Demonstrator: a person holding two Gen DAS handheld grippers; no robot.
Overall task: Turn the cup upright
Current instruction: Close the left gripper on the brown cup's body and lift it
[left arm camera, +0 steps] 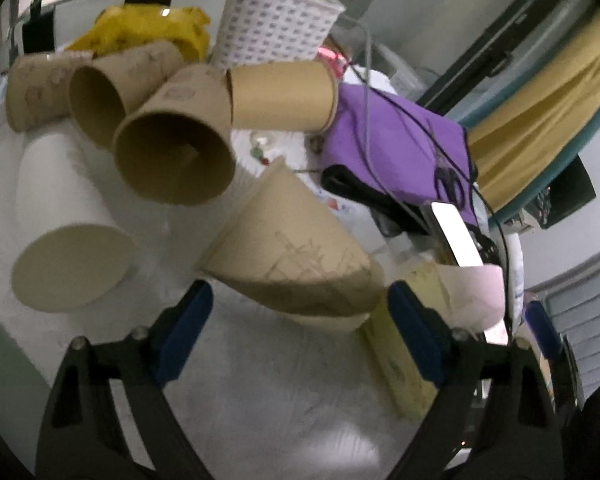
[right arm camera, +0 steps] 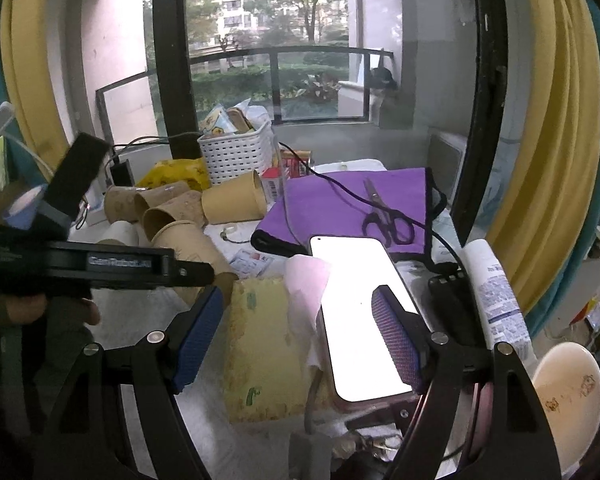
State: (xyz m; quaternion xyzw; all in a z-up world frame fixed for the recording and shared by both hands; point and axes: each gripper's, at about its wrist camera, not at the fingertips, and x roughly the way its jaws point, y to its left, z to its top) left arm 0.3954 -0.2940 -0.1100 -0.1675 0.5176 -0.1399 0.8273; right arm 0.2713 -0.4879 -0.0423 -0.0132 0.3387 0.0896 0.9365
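A brown paper cup (left arm camera: 296, 252) lies on its side on the white table, base toward the far side, mouth toward my left gripper (left arm camera: 300, 312). The left gripper is open, its blue pads either side of the cup's rim end, not touching it. The same cup shows in the right wrist view (right arm camera: 196, 248), partly hidden behind the left gripper's black body (right arm camera: 80, 268). Several more brown cups (left arm camera: 172, 148) lie tipped in a cluster behind it. A white cup (left arm camera: 64, 236) lies at the left. My right gripper (right arm camera: 296, 332) is open and empty above a yellow tissue pack (right arm camera: 260, 344).
A purple cloth (right arm camera: 340, 204) with scissors (right arm camera: 384, 216) and cables lies at the right. A lit phone (right arm camera: 360, 312) rests beside the tissue pack. A white basket (left arm camera: 276, 28) and yellow bag (left arm camera: 148, 28) stand behind the cups. A white bottle (right arm camera: 496, 296) and bowl (right arm camera: 568, 396) sit far right.
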